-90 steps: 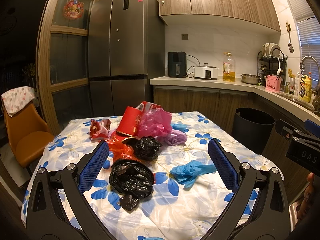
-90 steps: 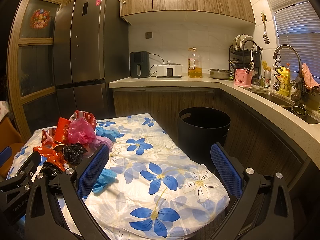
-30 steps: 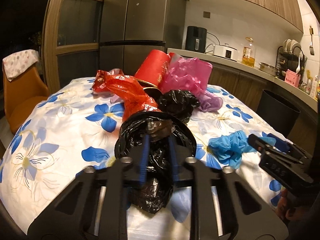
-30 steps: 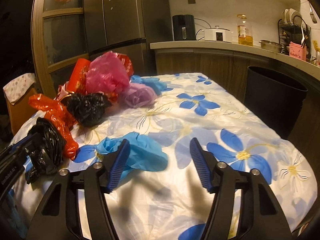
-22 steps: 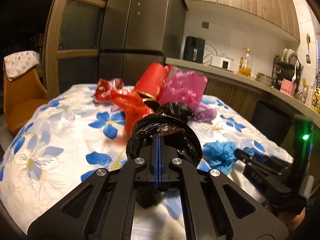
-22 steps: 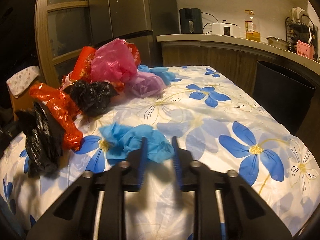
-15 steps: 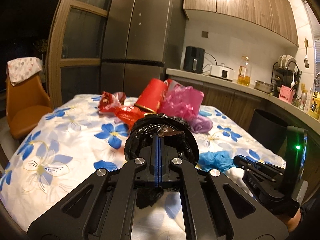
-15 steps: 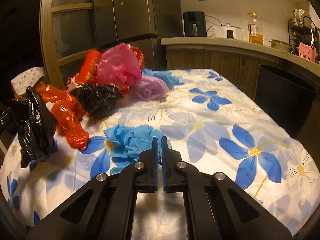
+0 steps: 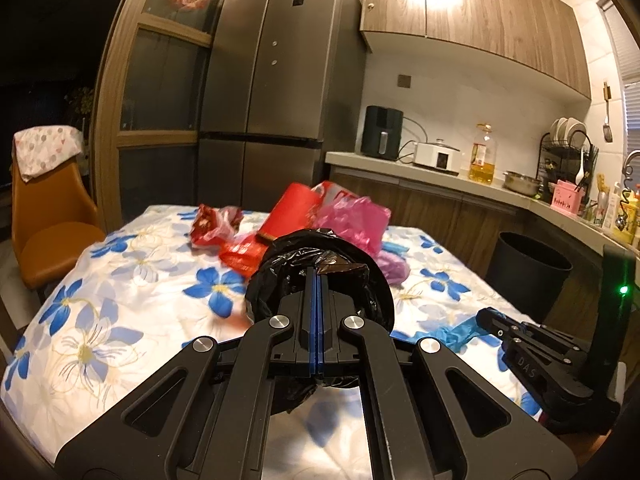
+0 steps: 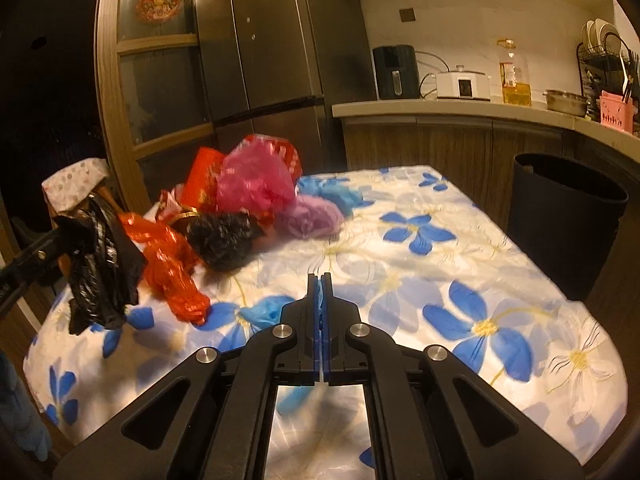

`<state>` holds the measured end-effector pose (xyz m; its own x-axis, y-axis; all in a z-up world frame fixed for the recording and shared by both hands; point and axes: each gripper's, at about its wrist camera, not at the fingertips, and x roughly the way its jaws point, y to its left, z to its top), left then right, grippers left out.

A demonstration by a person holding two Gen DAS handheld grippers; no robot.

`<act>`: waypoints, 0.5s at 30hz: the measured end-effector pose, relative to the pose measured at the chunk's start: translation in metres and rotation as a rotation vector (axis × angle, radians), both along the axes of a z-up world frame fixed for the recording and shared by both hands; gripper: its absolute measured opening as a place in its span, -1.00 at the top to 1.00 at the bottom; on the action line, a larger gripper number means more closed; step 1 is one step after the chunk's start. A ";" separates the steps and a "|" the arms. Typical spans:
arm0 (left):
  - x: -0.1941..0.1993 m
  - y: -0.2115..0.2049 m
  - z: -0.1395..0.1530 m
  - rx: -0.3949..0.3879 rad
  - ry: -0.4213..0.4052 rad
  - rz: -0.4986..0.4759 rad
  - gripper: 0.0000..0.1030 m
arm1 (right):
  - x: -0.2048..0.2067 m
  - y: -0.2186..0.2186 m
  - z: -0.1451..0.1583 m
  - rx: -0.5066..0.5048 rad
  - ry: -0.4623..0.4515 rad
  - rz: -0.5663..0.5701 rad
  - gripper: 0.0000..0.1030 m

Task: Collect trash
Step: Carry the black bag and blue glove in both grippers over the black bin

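Observation:
My left gripper (image 9: 318,280) is shut on a crumpled black plastic bag (image 9: 320,258) and holds it above the flowered tablecloth (image 9: 132,280); the bag also shows hanging at the left of the right wrist view (image 10: 102,264). My right gripper (image 10: 319,280) is shut on a blue plastic bag (image 10: 272,308), lifted off the cloth; it also shows in the left wrist view (image 9: 452,334). A trash pile lies on the table: a red bag (image 10: 168,268), a black bag (image 10: 224,240), a pink bag (image 10: 256,184), a purple bag (image 10: 308,216) and a red carton (image 10: 204,178).
A black trash bin (image 10: 568,216) stands on the floor right of the table, by the counter (image 10: 460,110). An orange chair (image 9: 44,216) stands at the table's left. A fridge (image 9: 280,100) is behind the table.
Both grippers shut, the left on the black bag and the right on the blue bag, and both have lifted their bags up off the cloth.

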<state>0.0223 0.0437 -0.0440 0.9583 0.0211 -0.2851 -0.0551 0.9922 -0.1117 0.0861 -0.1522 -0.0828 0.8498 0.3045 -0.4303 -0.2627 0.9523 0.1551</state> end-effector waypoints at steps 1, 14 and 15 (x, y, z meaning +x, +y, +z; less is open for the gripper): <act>0.002 -0.003 0.003 0.001 -0.003 -0.008 1.00 | -0.002 -0.002 0.006 0.000 -0.011 0.002 0.97; 0.040 -0.055 0.026 0.001 -0.035 -0.114 1.00 | 0.001 -0.053 0.055 0.011 -0.076 -0.048 0.97; 0.044 -0.061 0.028 0.001 -0.037 -0.124 1.00 | 0.002 -0.059 0.058 0.014 -0.080 -0.056 0.97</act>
